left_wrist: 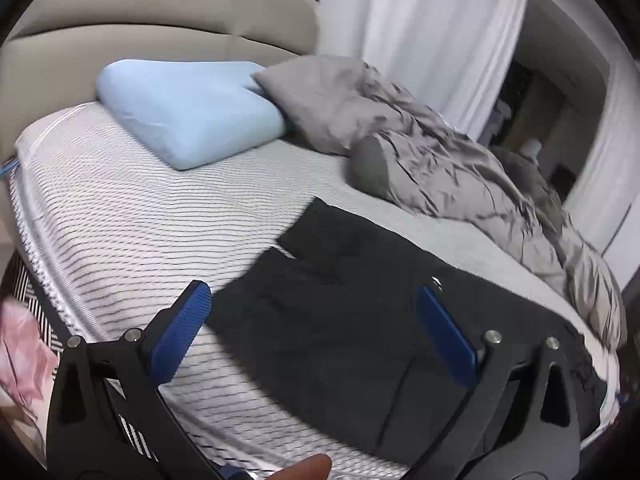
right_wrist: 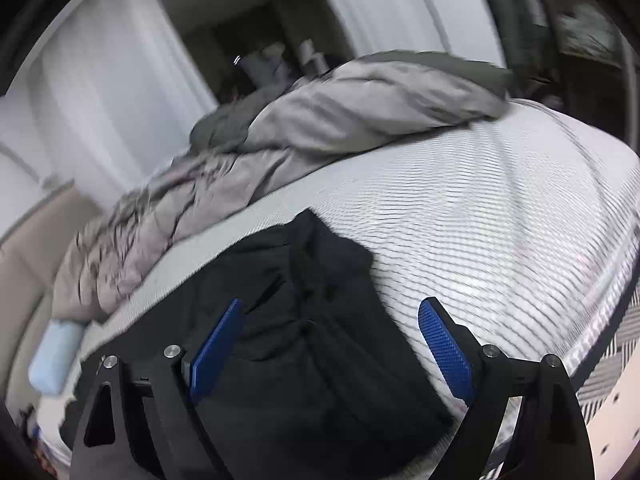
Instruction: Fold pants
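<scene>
Both grippers hang clear above the bed, nothing in either: the left gripper [left_wrist: 316, 312] has its jaws spread wide over the pants [left_wrist: 340, 320], and the right gripper [right_wrist: 332, 332] is released too, pads off the cloth. The black pants lie flat on the striped mattress [left_wrist: 140, 220], near its front edge, the 2 leg ends offset at the far side. Risk from here, as I read it: that uneven edge gets folded in crooked, or a pinch takes only 1 layer and drags the stack. The duvet [left_wrist: 440, 152] sits near enough to snag.
</scene>
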The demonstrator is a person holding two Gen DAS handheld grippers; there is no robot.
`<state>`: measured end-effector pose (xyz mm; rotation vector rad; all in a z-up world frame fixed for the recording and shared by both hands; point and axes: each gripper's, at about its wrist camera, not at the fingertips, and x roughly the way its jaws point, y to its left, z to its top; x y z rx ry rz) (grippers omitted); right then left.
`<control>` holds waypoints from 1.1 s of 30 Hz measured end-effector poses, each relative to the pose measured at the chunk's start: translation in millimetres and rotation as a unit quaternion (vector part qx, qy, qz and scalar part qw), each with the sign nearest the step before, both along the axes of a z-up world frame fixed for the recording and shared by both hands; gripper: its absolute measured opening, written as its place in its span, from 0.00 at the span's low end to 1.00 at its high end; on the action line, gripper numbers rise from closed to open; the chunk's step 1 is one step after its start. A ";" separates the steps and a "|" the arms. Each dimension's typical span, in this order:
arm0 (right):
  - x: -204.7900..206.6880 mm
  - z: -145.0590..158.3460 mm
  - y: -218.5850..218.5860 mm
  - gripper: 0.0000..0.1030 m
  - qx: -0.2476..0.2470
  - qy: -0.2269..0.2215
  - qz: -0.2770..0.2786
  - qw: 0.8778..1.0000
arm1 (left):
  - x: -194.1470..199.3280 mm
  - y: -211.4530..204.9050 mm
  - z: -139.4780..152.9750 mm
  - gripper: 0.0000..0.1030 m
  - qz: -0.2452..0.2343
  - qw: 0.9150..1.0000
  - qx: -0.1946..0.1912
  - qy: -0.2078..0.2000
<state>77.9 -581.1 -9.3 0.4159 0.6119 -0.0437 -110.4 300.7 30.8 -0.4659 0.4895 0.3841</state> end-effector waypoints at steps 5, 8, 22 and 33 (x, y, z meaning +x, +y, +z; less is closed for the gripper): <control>68.8 -4.6 25.8 0.88 -0.015 0.042 0.050 0.998 | 54.2 -43.3 12.1 0.99 -0.051 0.999 0.006 -0.011; 110.2 -6.5 29.7 0.88 0.005 0.051 0.071 0.996 | 106.2 -78.2 8.8 0.99 -0.084 0.996 -0.013 -0.023; 310.6 -82.6 20.0 0.35 0.003 0.201 0.097 0.975 | 262.9 -144.4 -38.5 0.99 -0.133 0.989 0.015 0.064; 375.2 -67.7 7.3 0.23 -0.103 0.186 0.034 0.976 | 252.4 -68.7 -34.5 0.99 -0.082 0.992 -0.021 0.096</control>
